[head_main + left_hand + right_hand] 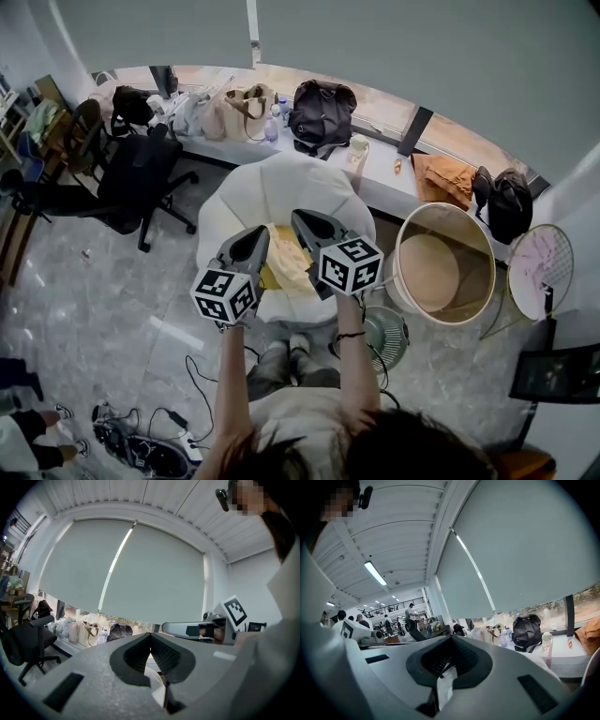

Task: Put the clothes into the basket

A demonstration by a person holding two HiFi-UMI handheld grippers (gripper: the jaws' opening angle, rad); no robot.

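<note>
Hovering side by side over a white cushioned seat [272, 192], the left gripper [255, 234] and right gripper [302, 218] have jaws pressed together, empty. Yellow clothes [286, 261] lie on the seat, beside the round basket [442, 208].

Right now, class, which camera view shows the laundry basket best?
The head view: it looks down into the basket, showing its whole round rim and inside, right of the white chair. Both gripper views face the window blind and show no clear part of it.

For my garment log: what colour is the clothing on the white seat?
Clothing: pale yellow, best in head view.
</note>
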